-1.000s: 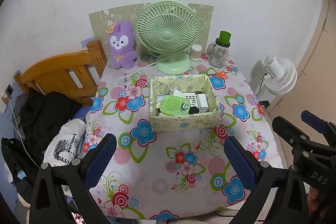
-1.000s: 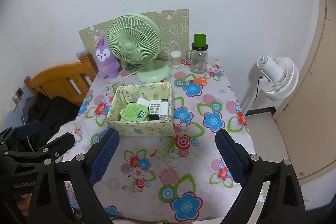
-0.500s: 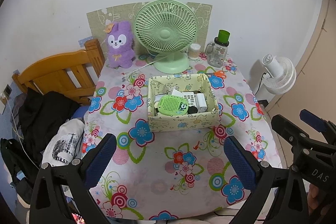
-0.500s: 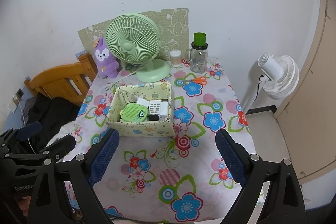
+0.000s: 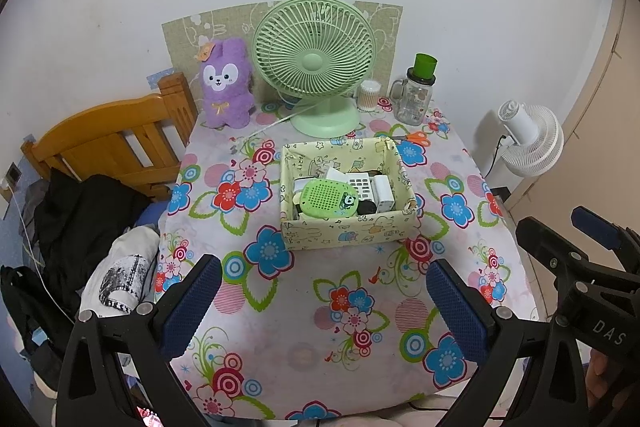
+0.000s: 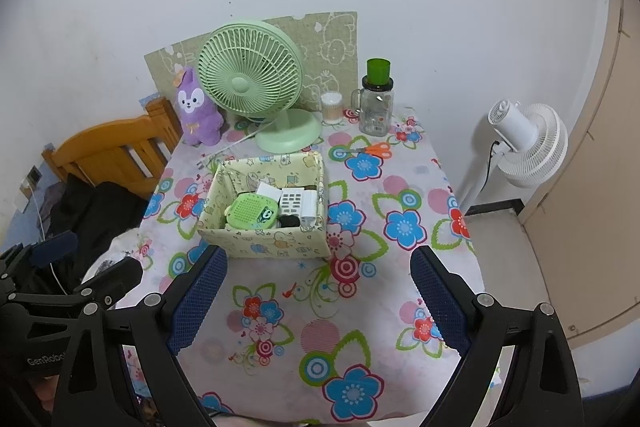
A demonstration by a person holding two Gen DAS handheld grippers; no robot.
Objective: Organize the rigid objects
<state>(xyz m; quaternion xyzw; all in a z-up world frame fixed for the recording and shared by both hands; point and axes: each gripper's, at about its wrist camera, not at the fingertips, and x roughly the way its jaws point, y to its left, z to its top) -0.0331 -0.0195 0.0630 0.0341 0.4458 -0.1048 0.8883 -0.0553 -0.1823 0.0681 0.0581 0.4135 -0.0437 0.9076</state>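
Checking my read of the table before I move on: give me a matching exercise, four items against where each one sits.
Items:
1. green speaker
2. scissors
3. purple plush
4. glass jar

Places:
A. upright at the back, right of the green fan
B. flat on the tablecloth behind the box's right corner
C. inside the patterned box
D. at the back, left of the fan

Pairs: 1-C, 2-B, 3-D, 4-A
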